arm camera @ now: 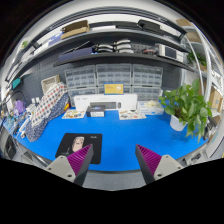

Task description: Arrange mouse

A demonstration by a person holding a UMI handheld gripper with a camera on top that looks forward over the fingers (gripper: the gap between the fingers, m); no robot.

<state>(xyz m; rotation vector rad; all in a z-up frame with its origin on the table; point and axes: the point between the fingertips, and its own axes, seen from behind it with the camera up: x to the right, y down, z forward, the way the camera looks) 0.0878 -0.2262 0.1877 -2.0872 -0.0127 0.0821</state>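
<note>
Mouse: pale, rounded computer mouse [77, 144] lies on a small black square mouse mat [72, 146], just ahead of the gripper's left finger, on the blue table [120, 138].
Gripper: two-finger gripper [113, 158] with magenta striped pads [148, 157]; fingers spread apart, nothing between them, held above the near part of the table.
Offset: mouse sits to the left of the fingers' midline, not between them.
Step in hand (judgement): approach not yet made; mouse untouched.
Doing it well (judgement): swing left until the mouse is centred between the fingers, lower with fingers kept wide, close across its narrower sides, low on the body so the rounded shell does not squirt out; avoid dragging the mat.
Further back: white box-like devices [95, 104] at the table's far edge; a wall of small drawer bins [112, 78] behind; shelf [110, 48] above with stacked items.
Right side: green potted plant [188, 106] in a pale pot.
Left side: patterned cloth-like bundle [45, 108], identity unclear.
Writing: an orange label on the bins, too small to read; no brand legible.
</note>
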